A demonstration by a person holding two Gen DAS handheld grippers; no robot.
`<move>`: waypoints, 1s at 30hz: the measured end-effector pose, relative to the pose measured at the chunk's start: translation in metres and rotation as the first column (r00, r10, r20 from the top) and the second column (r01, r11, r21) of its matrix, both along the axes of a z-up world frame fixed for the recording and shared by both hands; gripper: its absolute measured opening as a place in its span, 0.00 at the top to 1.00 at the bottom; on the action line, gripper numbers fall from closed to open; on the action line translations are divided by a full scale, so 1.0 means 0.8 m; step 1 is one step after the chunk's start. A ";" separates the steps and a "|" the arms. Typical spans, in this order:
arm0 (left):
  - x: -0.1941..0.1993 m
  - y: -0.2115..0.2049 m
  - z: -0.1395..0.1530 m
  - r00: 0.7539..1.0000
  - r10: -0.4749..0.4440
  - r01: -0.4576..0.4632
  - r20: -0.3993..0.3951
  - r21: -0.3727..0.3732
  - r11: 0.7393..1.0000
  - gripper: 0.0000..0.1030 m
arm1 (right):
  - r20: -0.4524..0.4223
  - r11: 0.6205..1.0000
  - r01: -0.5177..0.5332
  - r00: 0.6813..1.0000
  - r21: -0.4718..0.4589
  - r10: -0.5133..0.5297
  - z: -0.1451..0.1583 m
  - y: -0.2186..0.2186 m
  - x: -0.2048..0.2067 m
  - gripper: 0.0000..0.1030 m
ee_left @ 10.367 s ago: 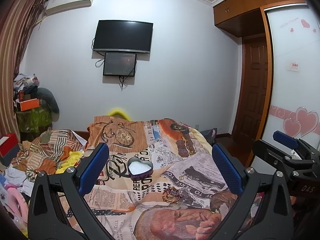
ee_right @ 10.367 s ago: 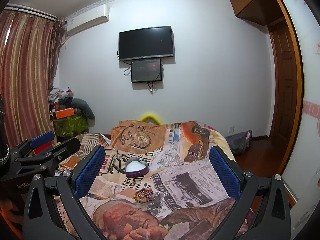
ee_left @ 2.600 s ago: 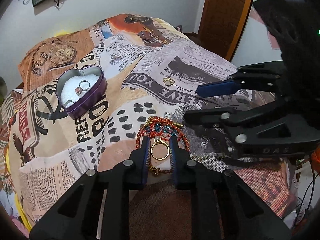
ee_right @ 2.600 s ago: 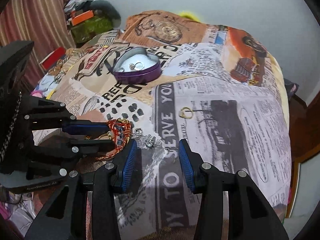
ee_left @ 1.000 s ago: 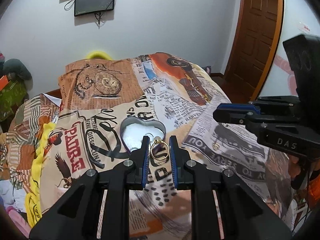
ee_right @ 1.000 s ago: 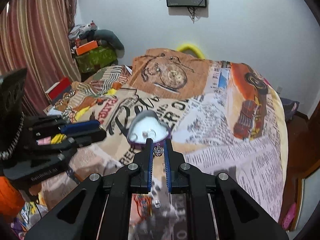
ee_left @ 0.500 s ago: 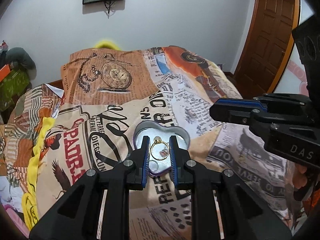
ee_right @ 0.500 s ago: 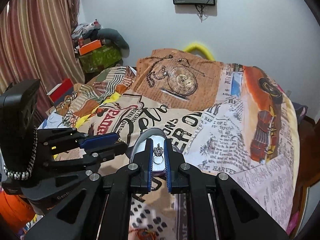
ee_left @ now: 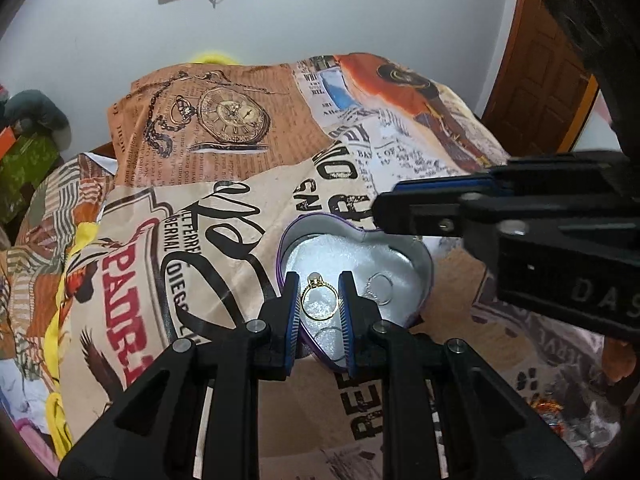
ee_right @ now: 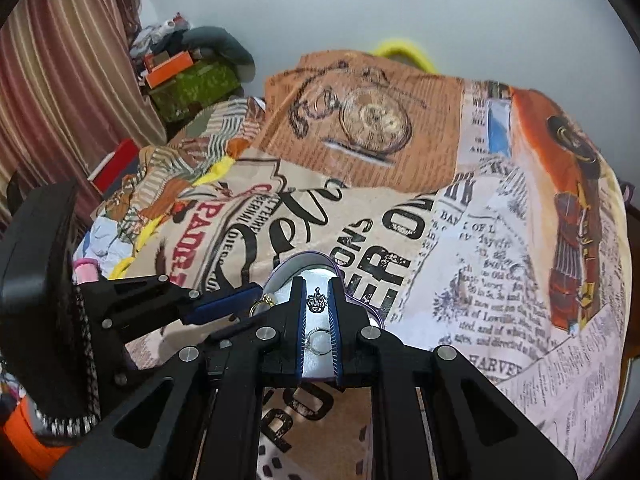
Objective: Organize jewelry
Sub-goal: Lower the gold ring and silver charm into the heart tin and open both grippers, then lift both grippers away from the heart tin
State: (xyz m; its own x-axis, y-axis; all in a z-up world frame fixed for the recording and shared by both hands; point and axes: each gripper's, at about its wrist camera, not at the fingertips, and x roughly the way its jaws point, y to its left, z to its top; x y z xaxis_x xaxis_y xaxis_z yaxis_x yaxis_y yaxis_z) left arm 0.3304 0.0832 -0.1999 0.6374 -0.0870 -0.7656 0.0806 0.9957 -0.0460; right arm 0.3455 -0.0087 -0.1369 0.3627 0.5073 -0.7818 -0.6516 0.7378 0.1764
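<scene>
Two handheld grippers hover over a purple heart-shaped tin [ee_left: 420, 256] on a newspaper-print bedspread [ee_left: 224, 216]. The left gripper [ee_left: 320, 300] pinches a gold ring [ee_left: 319, 302]; the right gripper [ee_right: 318, 304], at its three o'clock, pinches a silver crown ring [ee_right: 316, 303]. Silver rings [ee_left: 378, 288] already lie inside. Likely next: lower, then release each into the tin.

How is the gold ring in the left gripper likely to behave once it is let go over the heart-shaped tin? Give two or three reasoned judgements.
The gold ring is a thin, stiff band, so it should keep its shape when released. It looks light and will probably drop with a small bounce. Being round, it may roll a little, but the heart-shaped tin has raised walls that should stop it. The left gripper pinches only its edges, so it could slip.
</scene>
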 end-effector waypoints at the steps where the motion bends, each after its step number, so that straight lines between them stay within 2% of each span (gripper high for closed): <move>1: 0.001 -0.001 -0.001 1.000 -0.002 0.002 -0.002 0.002 1.000 0.83 | -0.014 1.000 -0.001 1.000 -0.001 0.001 -0.003 0.002 0.003 0.90; 7: 0.007 -0.003 -0.005 1.000 -0.010 0.010 -0.008 -0.004 1.000 0.83 | -0.093 1.000 -0.010 0.996 0.017 0.012 -0.015 0.006 0.015 0.90; 15: -0.002 0.001 0.005 1.000 0.006 -0.006 -0.003 -0.022 1.000 0.82 | -0.143 1.000 -0.019 0.989 0.009 0.020 -0.017 0.005 0.016 0.89; 19: -0.014 0.005 0.021 1.000 0.017 -0.016 0.015 -0.039 0.999 0.82 | -0.085 1.000 0.000 0.996 -0.007 0.000 -0.003 -0.004 0.004 0.88; 23: -0.026 0.005 0.037 0.999 0.024 -0.023 0.031 -0.034 0.999 0.82 | -0.059 1.000 0.011 0.998 0.015 -0.010 0.017 -0.023 -0.007 0.88; 27: -0.038 -0.001 0.053 0.999 0.019 -0.018 0.033 -0.034 0.999 0.82 | 0.037 0.999 0.035 0.999 -0.037 -0.034 0.037 -0.046 -0.032 0.88; 30: -0.047 -0.009 0.060 1.000 0.006 -0.005 0.030 -0.040 0.999 0.82 | 0.065 0.998 0.053 0.997 -0.046 -0.050 0.047 -0.069 -0.047 0.86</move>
State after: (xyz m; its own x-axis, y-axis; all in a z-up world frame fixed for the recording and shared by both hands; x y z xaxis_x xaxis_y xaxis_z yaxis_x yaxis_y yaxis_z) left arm 0.2925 0.0759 -0.1517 0.6606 -0.1137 -0.7420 0.0772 0.9935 -0.0835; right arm 0.3082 -0.0642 -0.0990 0.4370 0.4498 -0.7789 -0.6214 0.7771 0.1001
